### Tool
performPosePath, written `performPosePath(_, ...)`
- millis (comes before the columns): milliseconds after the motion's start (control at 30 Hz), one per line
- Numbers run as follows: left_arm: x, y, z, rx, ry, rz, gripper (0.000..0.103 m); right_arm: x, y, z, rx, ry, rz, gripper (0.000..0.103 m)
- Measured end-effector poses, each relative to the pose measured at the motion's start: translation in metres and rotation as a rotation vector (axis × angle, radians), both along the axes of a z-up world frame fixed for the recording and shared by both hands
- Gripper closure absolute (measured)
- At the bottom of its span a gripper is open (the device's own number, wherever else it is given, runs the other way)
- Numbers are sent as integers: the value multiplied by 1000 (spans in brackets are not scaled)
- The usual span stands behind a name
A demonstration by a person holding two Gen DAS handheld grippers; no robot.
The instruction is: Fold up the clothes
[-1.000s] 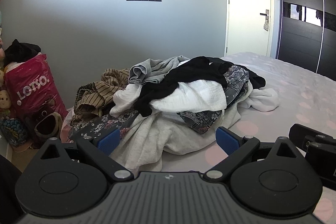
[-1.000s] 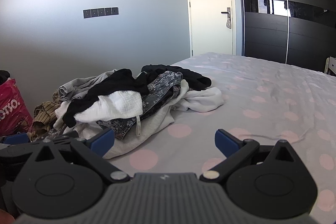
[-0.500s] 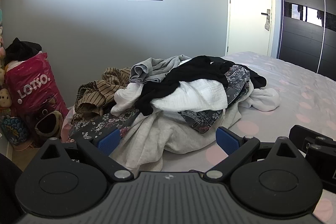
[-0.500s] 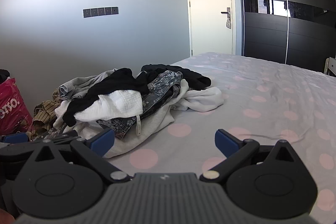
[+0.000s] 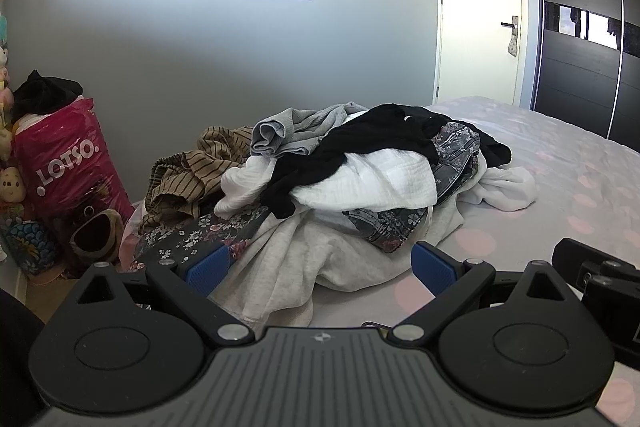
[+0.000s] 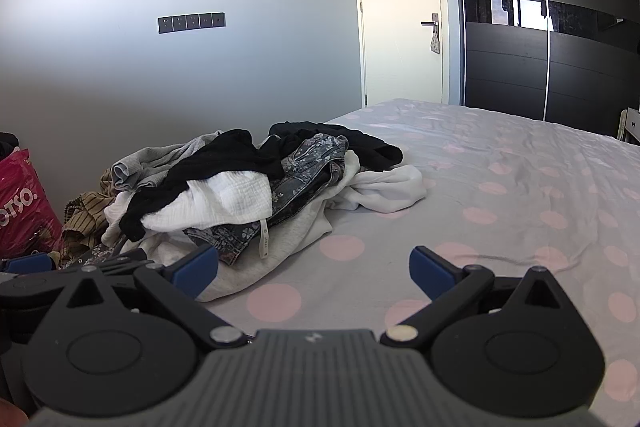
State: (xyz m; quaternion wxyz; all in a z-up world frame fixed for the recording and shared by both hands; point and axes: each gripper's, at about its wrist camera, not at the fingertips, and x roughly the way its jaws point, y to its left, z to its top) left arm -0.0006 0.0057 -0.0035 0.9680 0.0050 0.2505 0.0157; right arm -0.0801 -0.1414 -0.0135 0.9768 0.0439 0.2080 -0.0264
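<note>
Clothes pile [image 5: 360, 187] sits on bed [image 6: 520, 187] near its wall-side edge, soft, light & tangled, so I'd pinch the black top [image 5: 352, 147] w/ my left gripper [image 5: 320, 267], right gripper [image 6: 314, 265] also spread wide, empty.

Bed [image 6: 520, 195] with grey sheet, pink polka dots, mostly bare from 12 to 4 o'clock in the right wrist view. Heap of unfolded clothes [image 5: 360, 187] lies on it at about 10 o'clock in the right wrist view: pale grey garment [image 5: 320, 251] at the bottom against the sheet, dark floral piece [image 5: 200, 235] at the 9 o'clock edge, white garment [image 6: 392, 191] spilling onto the sheet on the 3 o'clock side. Brown striped piece [image 5: 188, 175] at the heap's far 9 o'clock end; whether it touches the sheet is unclear.
</note>
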Motion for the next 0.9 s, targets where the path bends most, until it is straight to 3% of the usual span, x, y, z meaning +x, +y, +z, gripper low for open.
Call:
performPosePath(567,3,4,3,3,2,34,4,4,3,0,19,-17,7,1)
performPosePath(900,23,4,6,10,76,43,4,20,4,1,10,-11,52,1)
